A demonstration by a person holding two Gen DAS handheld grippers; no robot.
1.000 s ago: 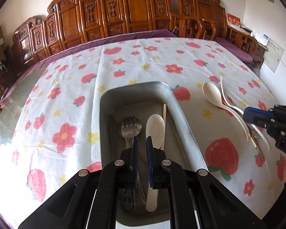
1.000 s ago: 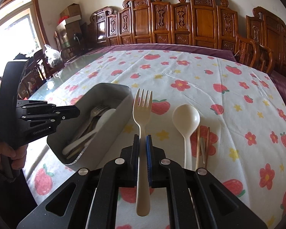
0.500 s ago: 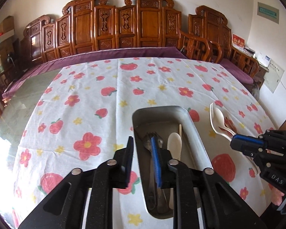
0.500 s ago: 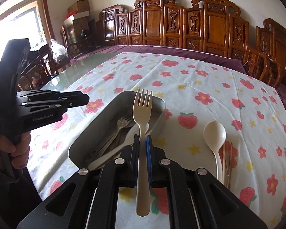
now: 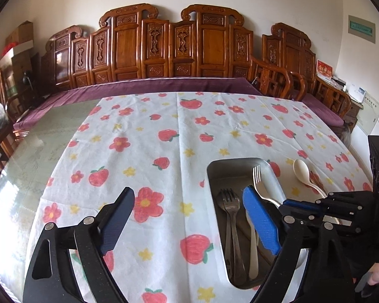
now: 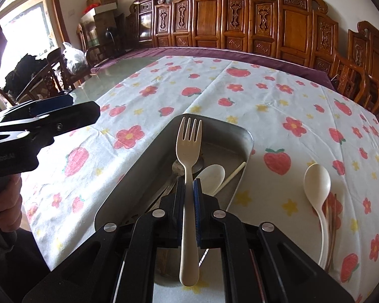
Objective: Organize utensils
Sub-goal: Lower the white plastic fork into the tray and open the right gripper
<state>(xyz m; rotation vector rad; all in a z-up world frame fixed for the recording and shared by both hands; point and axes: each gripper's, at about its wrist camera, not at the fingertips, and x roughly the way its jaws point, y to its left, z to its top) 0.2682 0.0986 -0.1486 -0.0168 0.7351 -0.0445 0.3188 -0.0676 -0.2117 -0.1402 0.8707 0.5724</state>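
We are counting one metal tray (image 6: 139, 166) sitting on the flowery tablecloth (image 5: 144, 151). In the tray we are seeing one metal fork (image 5: 228, 202), one cream spoon (image 6: 212, 176) and one thin pale stick (image 6: 233, 174). There may be more under them, but we cannot tell. Out on the cloth, to the right of the tray, one more cream spoon (image 6: 317, 181) is lying next to some brown chopsticks (image 6: 332, 217); we cannot count those.

Our right gripper (image 6: 188, 189) is squeezing tight on one cream fork (image 6: 189, 151). It is pinching the handle near the middle, and the prongs are pointing away, up in the air over the tray. The fork is not touching the tray.

Our left gripper (image 5: 189, 217) is opening its jaws wide, and nothing is between them. It is hanging above the cloth, with one blue pad (image 5: 261, 223) over the tray's left side.

On the side of the left gripper we are seeing small pale letters (image 6: 0, 158), cut off, so we cannot read them well. A green sign (image 5: 361, 29) and a red card (image 5: 324, 70) are by the far wall, too small to read.
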